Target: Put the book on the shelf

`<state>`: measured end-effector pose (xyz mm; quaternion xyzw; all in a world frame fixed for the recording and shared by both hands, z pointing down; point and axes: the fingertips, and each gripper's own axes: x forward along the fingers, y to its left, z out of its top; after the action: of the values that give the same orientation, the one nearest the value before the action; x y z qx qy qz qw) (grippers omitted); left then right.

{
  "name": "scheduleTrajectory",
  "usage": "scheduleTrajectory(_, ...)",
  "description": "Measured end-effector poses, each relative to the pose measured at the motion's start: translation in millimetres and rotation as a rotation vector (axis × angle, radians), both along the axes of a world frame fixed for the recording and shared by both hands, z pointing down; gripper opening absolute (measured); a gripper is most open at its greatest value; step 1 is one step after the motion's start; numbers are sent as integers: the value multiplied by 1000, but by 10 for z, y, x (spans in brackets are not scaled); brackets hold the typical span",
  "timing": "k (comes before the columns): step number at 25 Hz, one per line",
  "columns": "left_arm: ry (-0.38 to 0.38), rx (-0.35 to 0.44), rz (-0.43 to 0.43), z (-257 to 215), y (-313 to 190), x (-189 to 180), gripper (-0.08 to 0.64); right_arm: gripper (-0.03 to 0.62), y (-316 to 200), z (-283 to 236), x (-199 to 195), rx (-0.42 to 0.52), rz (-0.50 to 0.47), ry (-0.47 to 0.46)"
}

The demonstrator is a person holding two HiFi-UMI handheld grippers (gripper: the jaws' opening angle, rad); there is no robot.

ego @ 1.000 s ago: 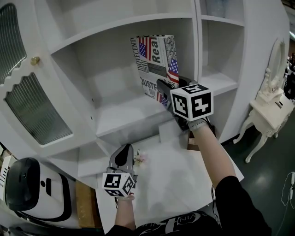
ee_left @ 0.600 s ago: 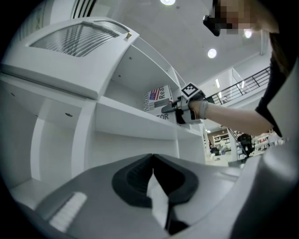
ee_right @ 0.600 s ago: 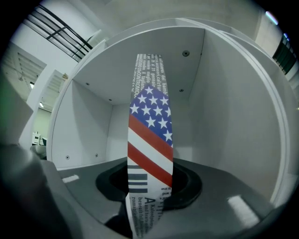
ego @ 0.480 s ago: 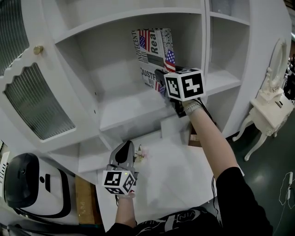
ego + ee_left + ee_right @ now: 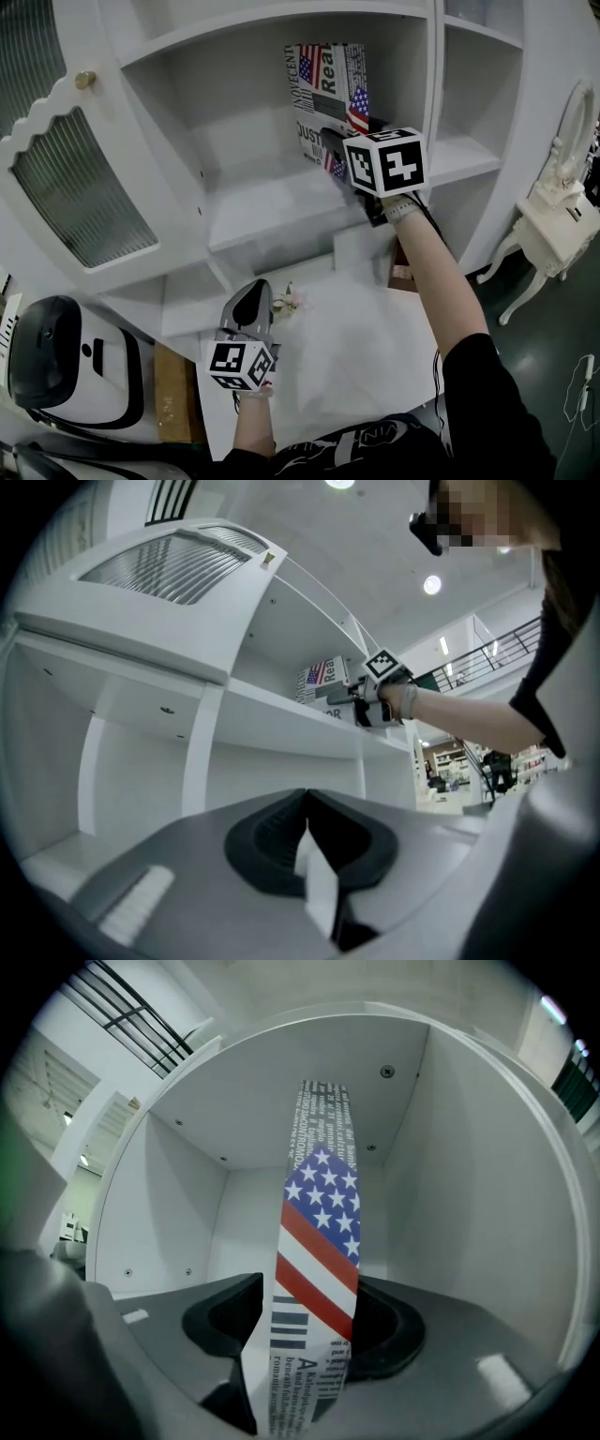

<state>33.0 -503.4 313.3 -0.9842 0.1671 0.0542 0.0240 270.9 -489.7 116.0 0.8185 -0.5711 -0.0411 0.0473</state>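
The book [image 5: 328, 94], its cover printed with newspaper text and a stars-and-stripes flag, stands upright on the white shelf board [image 5: 262, 211], near the compartment's right wall. My right gripper [image 5: 330, 155] reaches level into the compartment at the book's lower near edge. In the right gripper view the book's spine [image 5: 319, 1232] rises between the jaws of my right gripper [image 5: 305, 1335]. Those jaws have just been opening and a dark gap shows beside the book. My left gripper [image 5: 251, 302] hangs low over the white table [image 5: 356, 366], its jaws together with nothing held.
A cabinet door with ribbed glass [image 5: 75, 197] and a brass knob [image 5: 86, 80] stands open at the left. Narrower shelves [image 5: 469, 150] lie right of the divider. A white side table [image 5: 553, 225] stands at the right, a black and white machine [image 5: 56, 366] at the lower left.
My right gripper has carried the book a little deeper into the compartment and toward its right wall. Its jaws now stand wider around the book. The left gripper has stayed put.
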Motion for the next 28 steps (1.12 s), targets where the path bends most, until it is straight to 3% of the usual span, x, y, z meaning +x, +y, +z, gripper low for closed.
scheduleTrajectory(12,-14,8,4,14,18,-31,0,313,209,56,-77,47,-42,-21)
scheduleTrajectory(28,-31,9,3,31,49,-68,0,314,484,204,-221,77,-96,-46)
